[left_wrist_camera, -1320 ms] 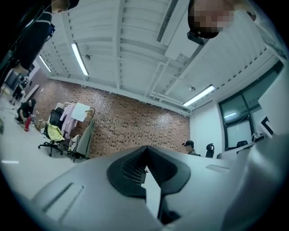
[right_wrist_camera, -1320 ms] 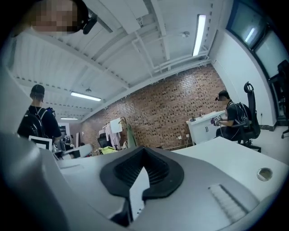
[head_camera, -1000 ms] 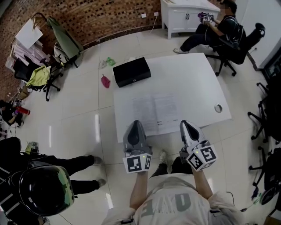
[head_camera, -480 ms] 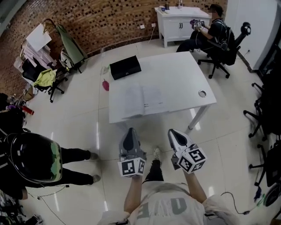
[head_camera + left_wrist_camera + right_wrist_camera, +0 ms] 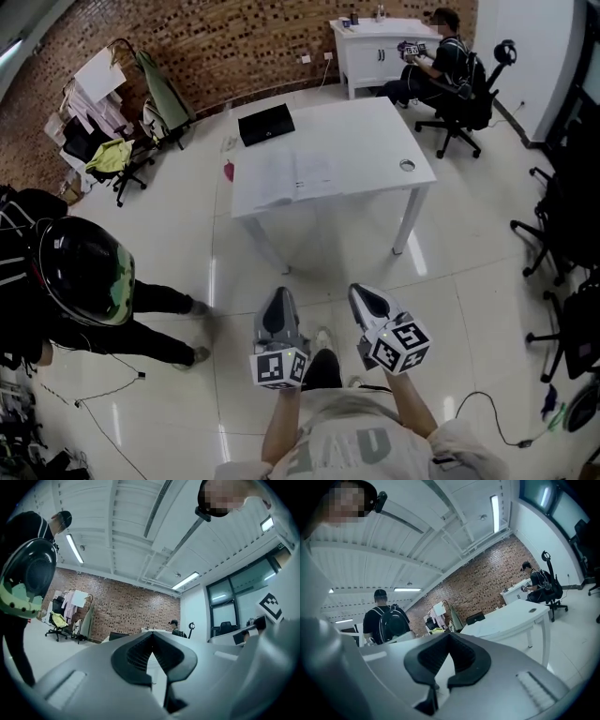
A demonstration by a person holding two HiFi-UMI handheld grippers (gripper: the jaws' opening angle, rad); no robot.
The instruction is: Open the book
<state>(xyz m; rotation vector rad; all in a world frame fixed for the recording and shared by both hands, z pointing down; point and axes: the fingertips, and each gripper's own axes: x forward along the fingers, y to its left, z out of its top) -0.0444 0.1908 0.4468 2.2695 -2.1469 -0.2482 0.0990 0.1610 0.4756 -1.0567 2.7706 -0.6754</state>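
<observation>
The white bench (image 5: 375,141) fills the upper middle, the book (image 5: 292,176) lying spread flat near its lower-left edge, a black case (image 5: 266,124) beyond it. Only bare floor (image 5: 323,272) lies between it and the left tool (image 5: 278,298) and right tool (image 5: 362,294), low centre, both pinched shut and empty, probably since the book looks already open

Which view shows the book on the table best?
The head view: the book lies flat, seen from above. The right gripper view shows it edge-on; in the left gripper view it cannot be made out.
</observation>
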